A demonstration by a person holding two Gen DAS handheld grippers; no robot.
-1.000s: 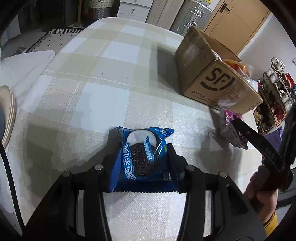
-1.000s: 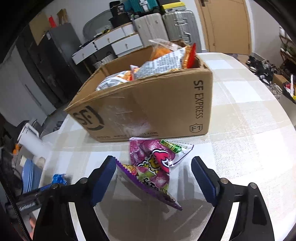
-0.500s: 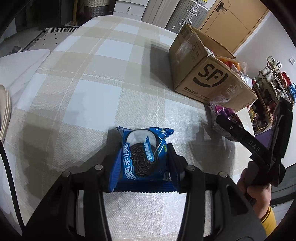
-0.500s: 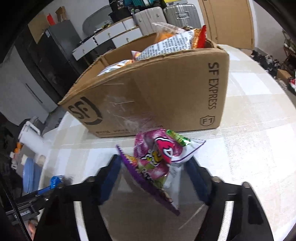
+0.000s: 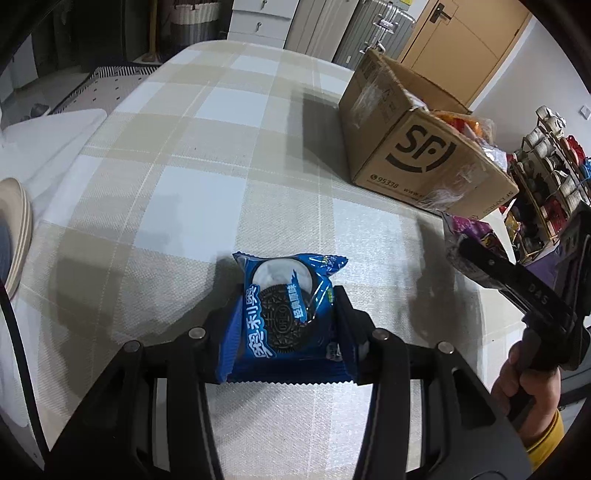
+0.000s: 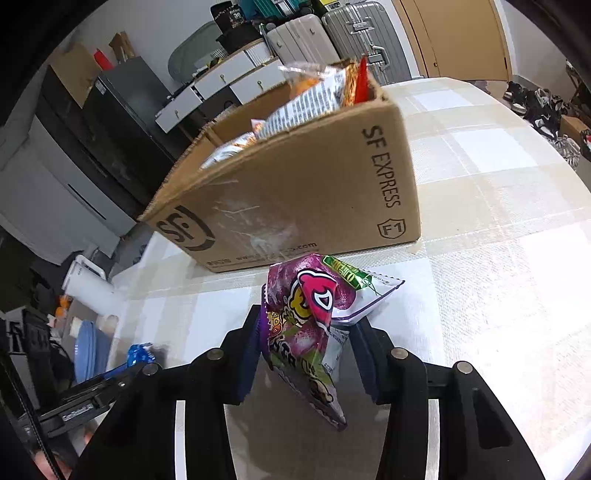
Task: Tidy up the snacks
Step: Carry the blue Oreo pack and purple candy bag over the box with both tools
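One cookie pack (image 5: 286,319), one candy bag (image 6: 308,332)

A home — suitcases (image 6: 354,33), white drawers (image 6: 225,79), checked tablecloth (image 5: 192,155).

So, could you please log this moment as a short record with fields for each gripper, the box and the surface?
left gripper: shut on the blue Oreo packet, held just over the table
right gripper: shut on the purple snack bag, which hangs crumpled between the fingers
cardboard SF Express box: open top, standing on the table, snack bags sticking out above its rim
checked tablecloth: beige and white, covers the table
position: purple snack bag sits just in front of the box's side wall
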